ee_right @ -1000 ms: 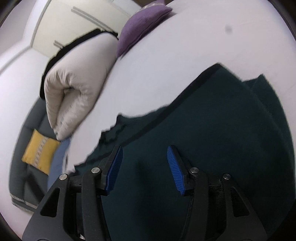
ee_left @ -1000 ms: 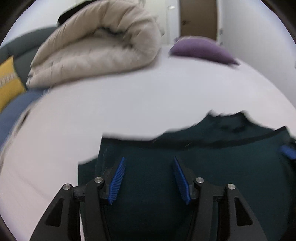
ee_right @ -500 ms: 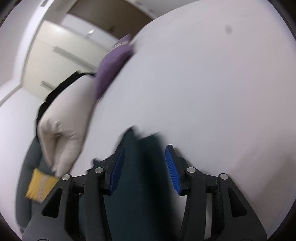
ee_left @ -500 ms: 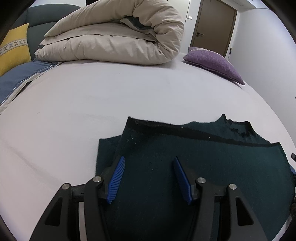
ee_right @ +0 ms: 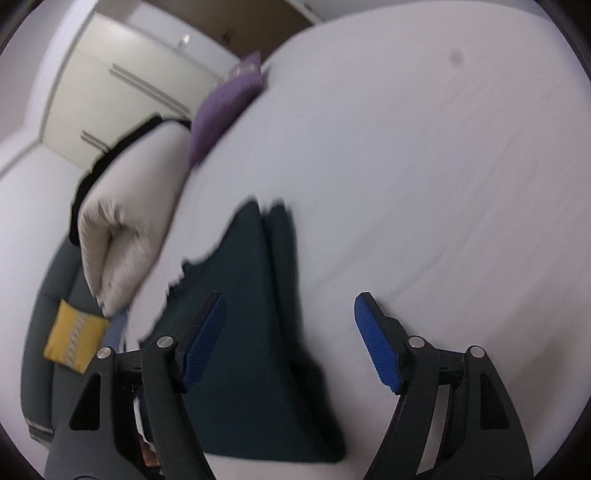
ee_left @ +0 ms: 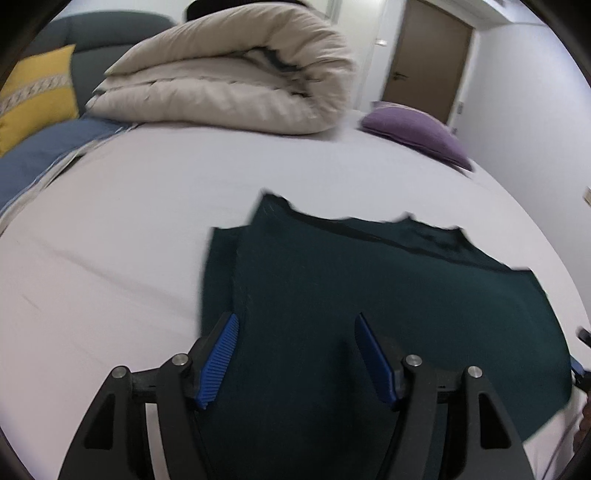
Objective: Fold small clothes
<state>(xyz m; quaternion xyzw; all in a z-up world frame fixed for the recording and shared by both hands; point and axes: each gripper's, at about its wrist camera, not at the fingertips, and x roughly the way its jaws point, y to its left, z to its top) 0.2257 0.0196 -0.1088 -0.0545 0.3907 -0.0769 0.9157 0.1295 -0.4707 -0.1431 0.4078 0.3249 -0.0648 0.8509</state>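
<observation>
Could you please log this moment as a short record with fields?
surface: white bed
garment: dark green garment, lying folded on the bed
left claw: open, jaws just widened, over the garment, gripping nothing
right claw: open, jaws just widened, at the garment's edge
background: rolled beige duvet, purple pillow

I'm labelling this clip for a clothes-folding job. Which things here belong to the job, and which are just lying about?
Job:
- dark green garment, partly folded on the bed
- left gripper, jaws open
- right gripper, jaws open

Lying about:
- rolled duvet
- purple cushion
- yellow cushion
- sofa
</observation>
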